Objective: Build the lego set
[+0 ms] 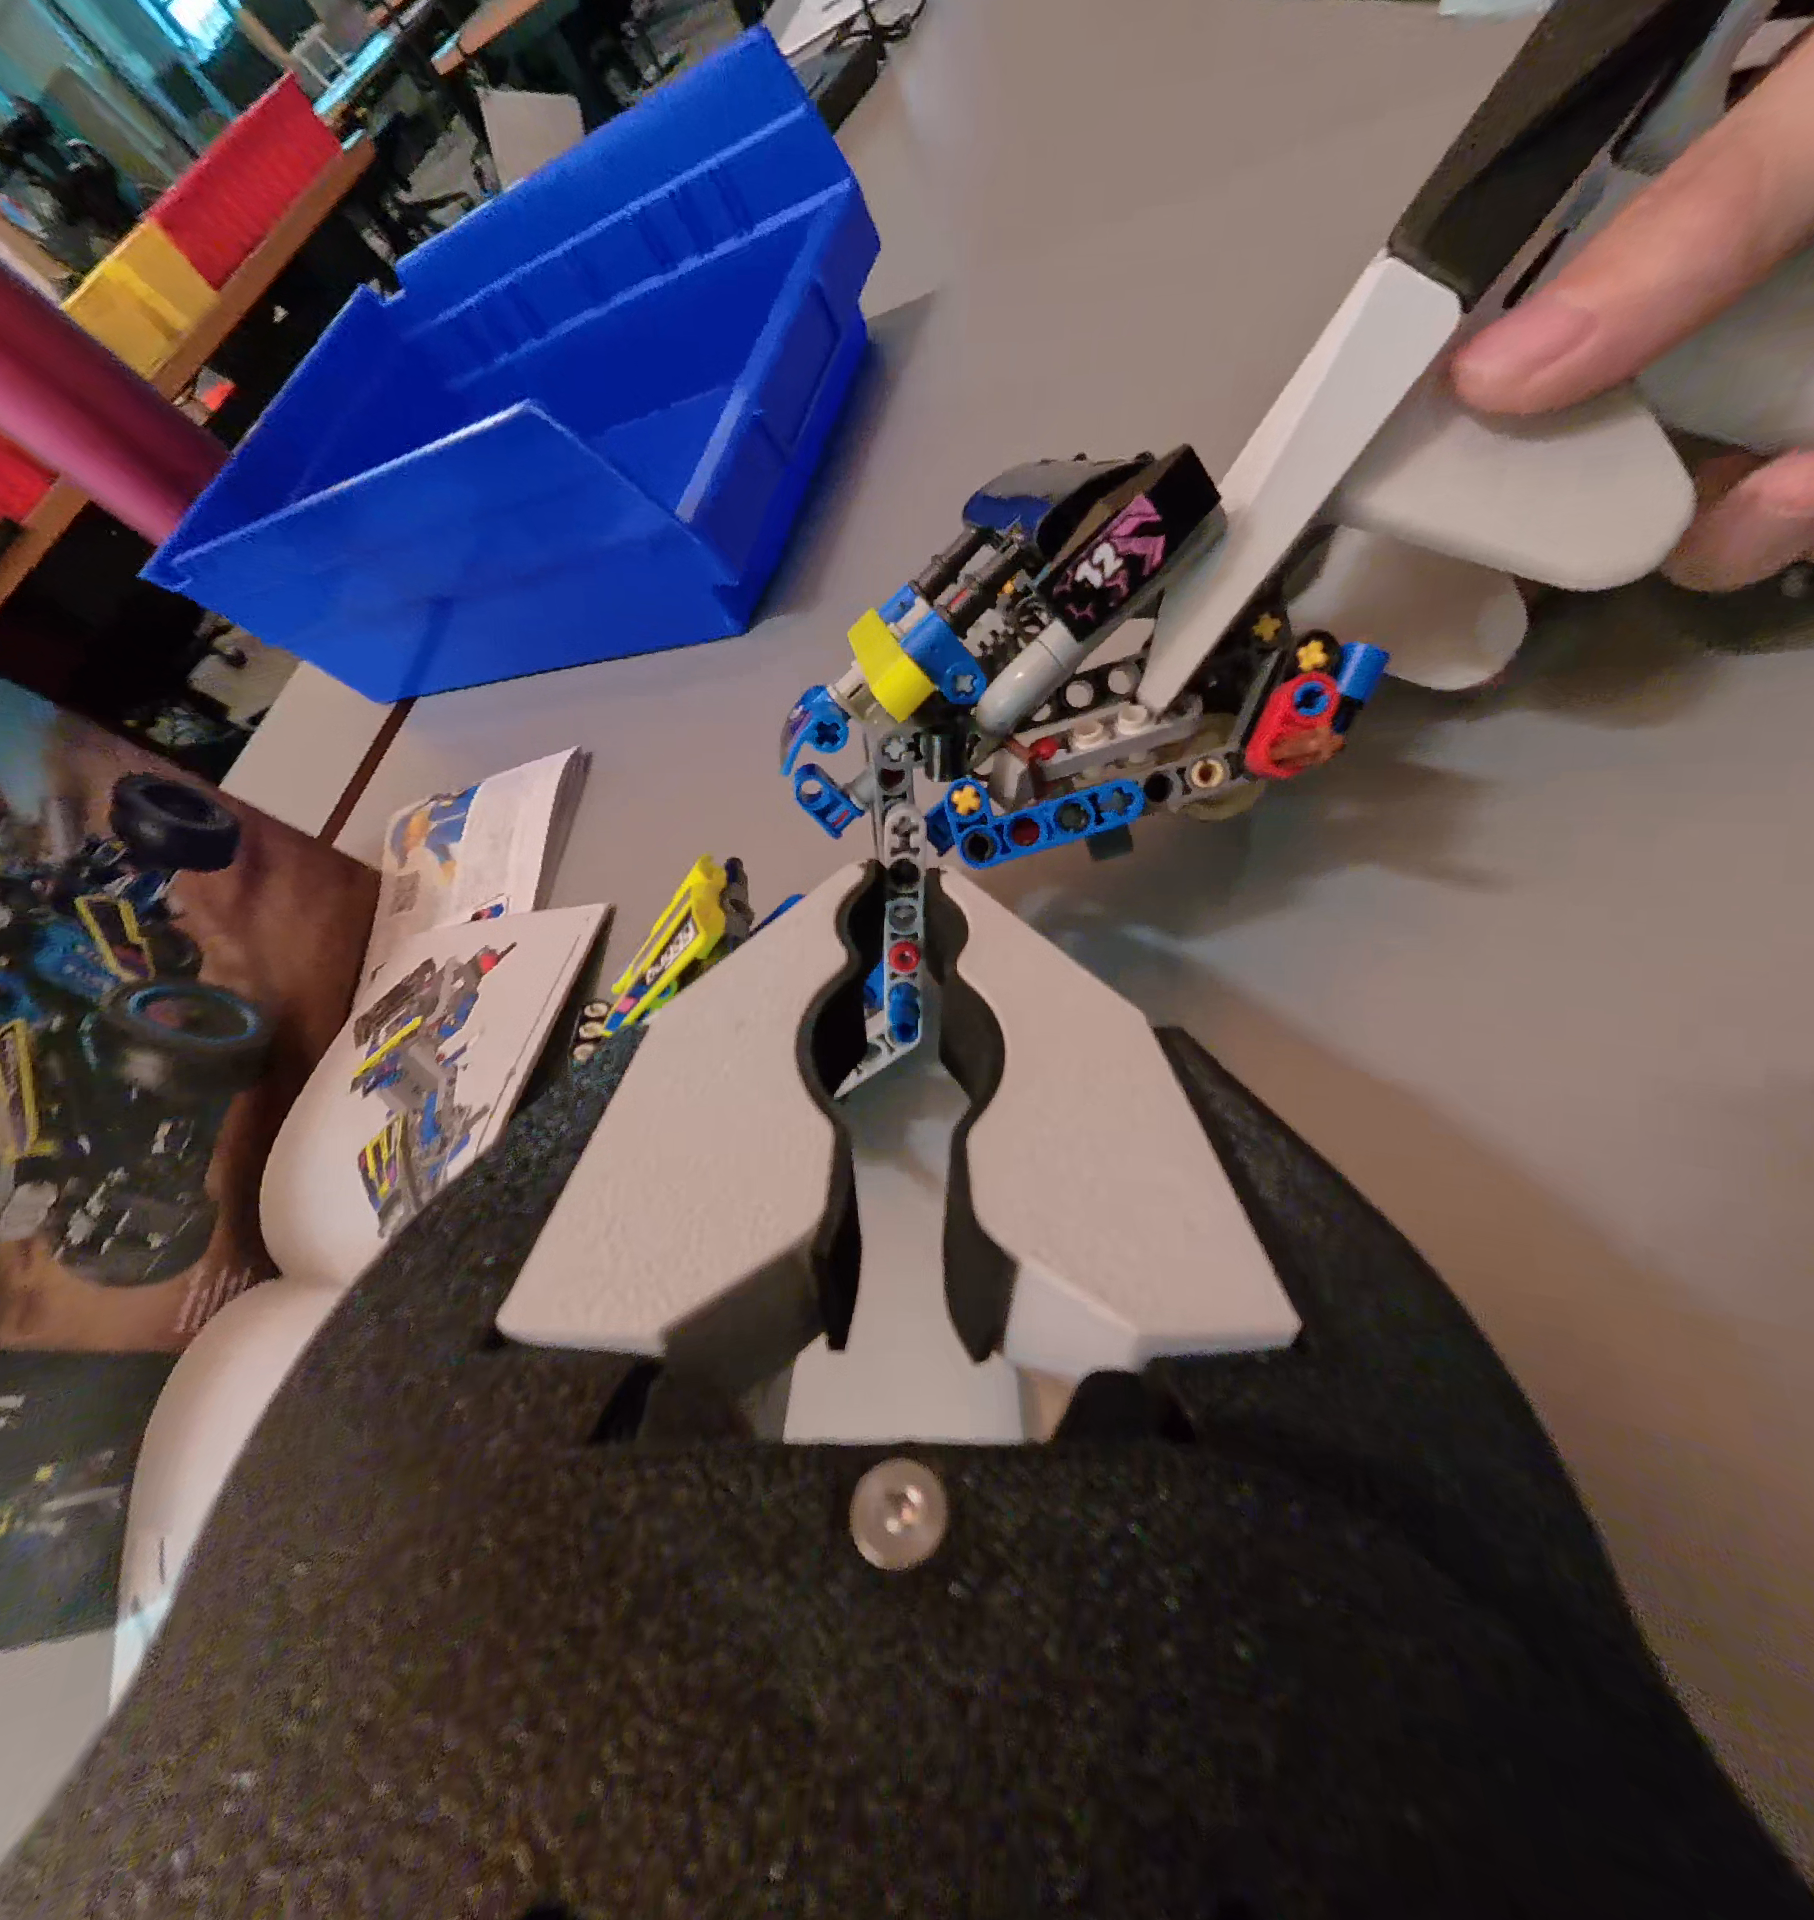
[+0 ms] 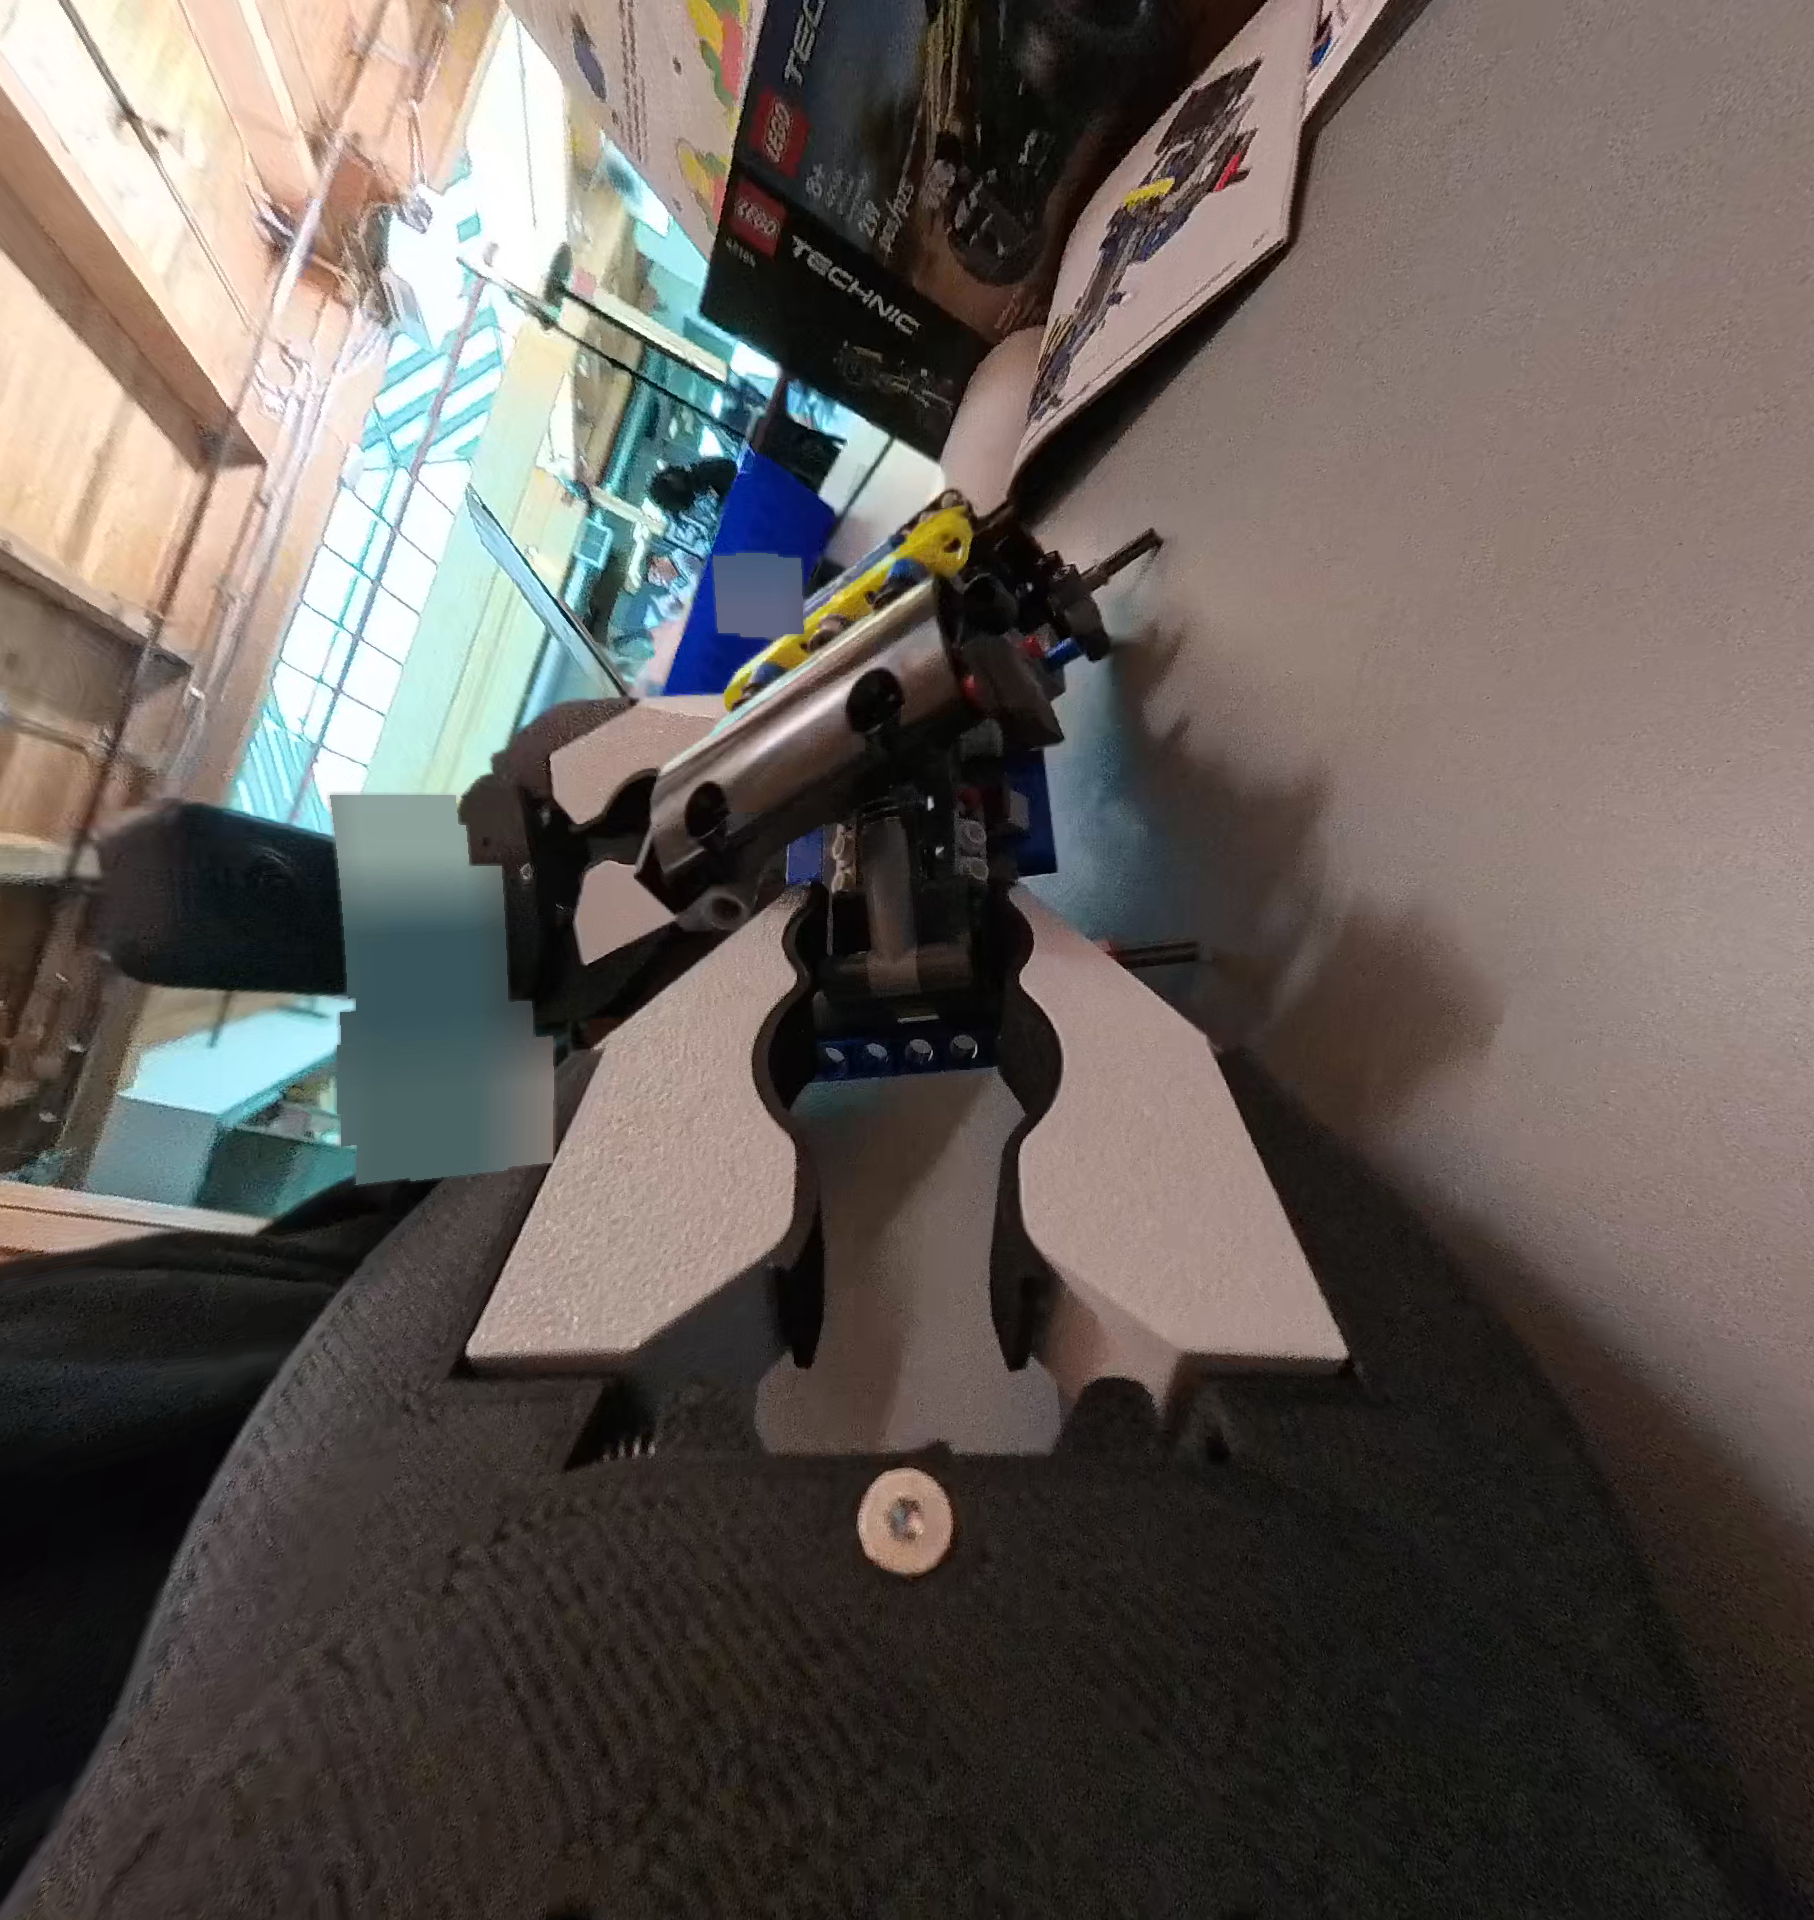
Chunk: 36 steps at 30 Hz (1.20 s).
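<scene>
A partly built toy car of blue, black, grey and yellow plastic bricks [image 1: 1069, 665] hangs above the grey table [image 1: 1454, 1091] between both grippers. My left gripper [image 1: 905, 883] is shut on a thin grey holed beam [image 1: 901, 935] that sticks out from the car's front end. My right gripper [image 1: 1277, 675] comes in from the upper right, held by a hand [image 1: 1661, 281], and clamps the car's rear. In the right wrist view my right gripper [image 2: 908, 914] is shut on the car's chassis, with a blue holed beam [image 2: 903, 1051] between its fingers. The left gripper [image 2: 612, 821] shows beyond the car [image 2: 841, 717].
A blue bin [image 1: 570, 416] stands at the back left. Two instruction booklets [image 1: 467, 1029] and the set's box [image 1: 82, 1018] lie on the left. A loose yellow and black sub-assembly [image 1: 679, 935] lies next to my left fingers. There is about 5 cm between the tips of the two grippers.
</scene>
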### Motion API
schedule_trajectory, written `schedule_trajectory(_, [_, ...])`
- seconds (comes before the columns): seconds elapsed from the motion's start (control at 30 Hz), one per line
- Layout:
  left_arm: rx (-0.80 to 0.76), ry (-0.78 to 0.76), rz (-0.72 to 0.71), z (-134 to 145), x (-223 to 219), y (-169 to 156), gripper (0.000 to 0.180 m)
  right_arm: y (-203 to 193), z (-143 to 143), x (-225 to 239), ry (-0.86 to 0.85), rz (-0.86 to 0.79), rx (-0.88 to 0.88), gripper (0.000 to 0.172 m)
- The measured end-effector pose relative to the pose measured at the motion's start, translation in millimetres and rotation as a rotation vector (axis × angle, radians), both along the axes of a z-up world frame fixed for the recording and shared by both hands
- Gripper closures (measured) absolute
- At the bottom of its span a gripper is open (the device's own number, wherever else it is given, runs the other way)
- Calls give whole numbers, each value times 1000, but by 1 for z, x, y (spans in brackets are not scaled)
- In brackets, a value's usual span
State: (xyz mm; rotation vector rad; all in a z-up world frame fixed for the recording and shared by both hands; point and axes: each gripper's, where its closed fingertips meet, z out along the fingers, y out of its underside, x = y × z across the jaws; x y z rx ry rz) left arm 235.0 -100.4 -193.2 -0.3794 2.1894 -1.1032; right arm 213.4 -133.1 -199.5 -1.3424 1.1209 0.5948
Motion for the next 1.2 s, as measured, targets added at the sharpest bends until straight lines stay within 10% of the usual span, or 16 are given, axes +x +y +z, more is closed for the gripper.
schedule_trajectory(0.03, [0,-6,-8,2,2,-2,177,-2,2,2,27,-25,46,144])
schedule_trajectory(0.8, [200,173,-319,12,12,-19,176,-1,7,-7,186,-26,235,147])
schedule_trajectory(1.2, [120,-75,-361,14,1,-11,176,6,1,-20,-86,121,-9,146])
